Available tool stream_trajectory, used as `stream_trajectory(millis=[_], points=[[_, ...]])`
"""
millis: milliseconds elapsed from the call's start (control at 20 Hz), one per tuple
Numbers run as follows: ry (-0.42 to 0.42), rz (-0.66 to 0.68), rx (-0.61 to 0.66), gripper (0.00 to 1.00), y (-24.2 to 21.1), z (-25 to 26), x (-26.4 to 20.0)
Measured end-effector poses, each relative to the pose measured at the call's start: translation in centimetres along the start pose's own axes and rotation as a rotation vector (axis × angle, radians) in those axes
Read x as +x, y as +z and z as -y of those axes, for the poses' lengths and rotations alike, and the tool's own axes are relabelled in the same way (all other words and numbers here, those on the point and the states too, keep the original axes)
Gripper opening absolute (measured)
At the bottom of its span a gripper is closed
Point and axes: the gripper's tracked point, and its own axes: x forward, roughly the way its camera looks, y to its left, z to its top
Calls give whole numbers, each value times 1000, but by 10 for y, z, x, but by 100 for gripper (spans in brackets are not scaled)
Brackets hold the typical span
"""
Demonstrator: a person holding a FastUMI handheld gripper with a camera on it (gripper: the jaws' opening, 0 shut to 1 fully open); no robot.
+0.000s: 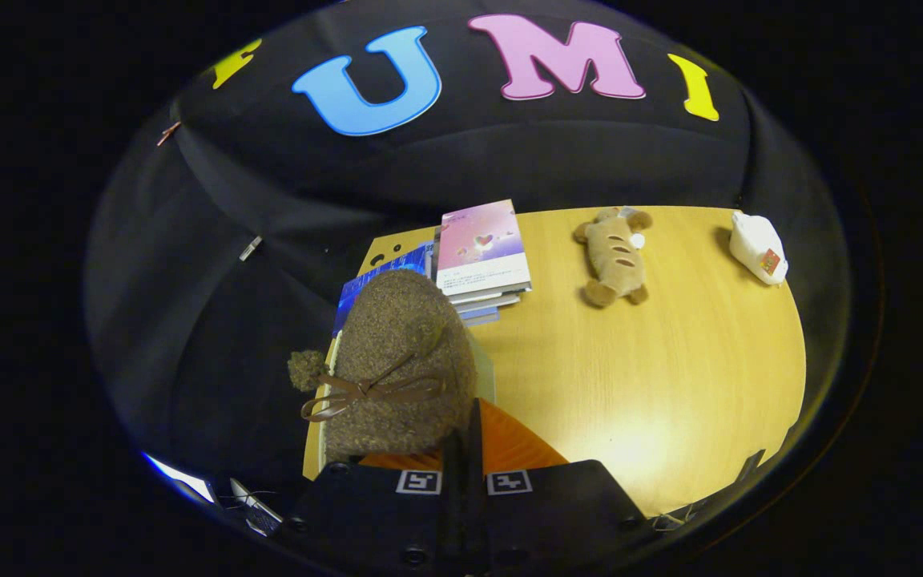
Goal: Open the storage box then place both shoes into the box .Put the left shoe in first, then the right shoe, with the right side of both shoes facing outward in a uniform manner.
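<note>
aloft, fuzzy brown shoe [397,361] in pinched hand-held gripper [465,449]

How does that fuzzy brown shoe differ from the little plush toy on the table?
The shoe is darker, speckled brown, with a bow and pompom; the plush toy is lighter tan with dark stripes. The shoe sits just ahead of the tool, whose fingers look closed together; the toy lies far beyond, alone on the table. Both are soft and brown.

The gripper [465,437] camera looks steeply down, close above the table [670,361].
</note>
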Motion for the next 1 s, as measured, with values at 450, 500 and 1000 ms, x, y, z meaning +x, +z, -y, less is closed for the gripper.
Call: stream_trajectory(millis=[450,500,1000], points=[[-193,-135,-65,6,-57,-17,79],[-211,-142,-80,6,-62,-16,83],[-229,-134,-157,28,-70,-21,96]])
